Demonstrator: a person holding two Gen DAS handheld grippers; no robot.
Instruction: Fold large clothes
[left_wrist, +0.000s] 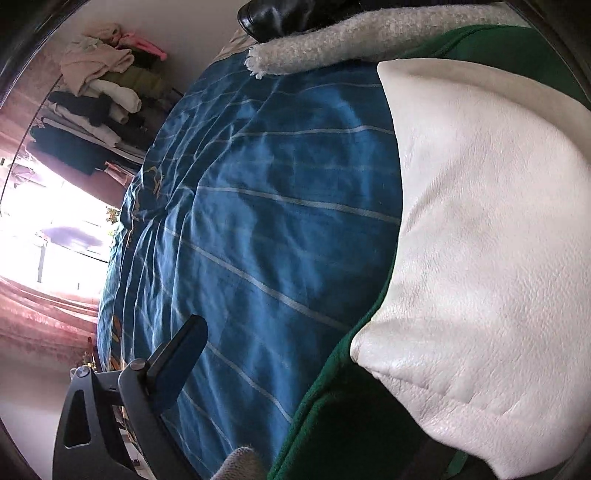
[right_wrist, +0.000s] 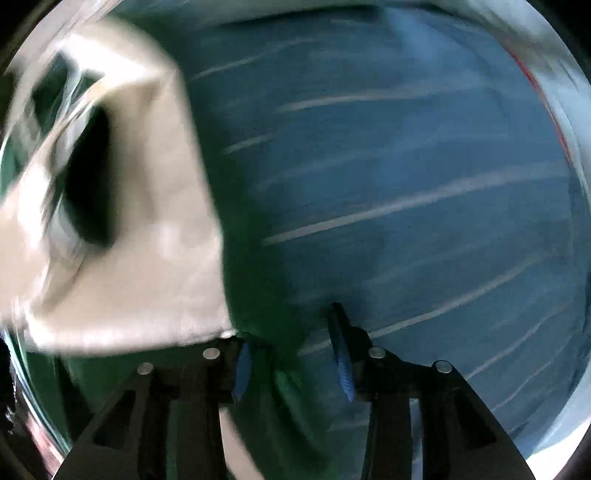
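A green jacket (left_wrist: 354, 417) with white leather sleeves (left_wrist: 491, 258) lies on a blue striped bedspread (left_wrist: 258, 221). In the left wrist view only one finger (left_wrist: 177, 365) of my left gripper shows at the lower left, over the bedspread; the sleeve hides the other side, so its state is unclear. In the blurred right wrist view my right gripper (right_wrist: 295, 354) has its jaws apart, with green jacket cloth (right_wrist: 284, 387) running between the blue pads (right_wrist: 343, 365). A white sleeve (right_wrist: 147, 240) lies to its left.
A cream fleece piece (left_wrist: 332, 44) and a black item (left_wrist: 280, 14) lie at the bed's far end. A rack piled with clothes (left_wrist: 99, 88) stands by a bright window (left_wrist: 44, 229) with pink curtains beyond the bed's left edge.
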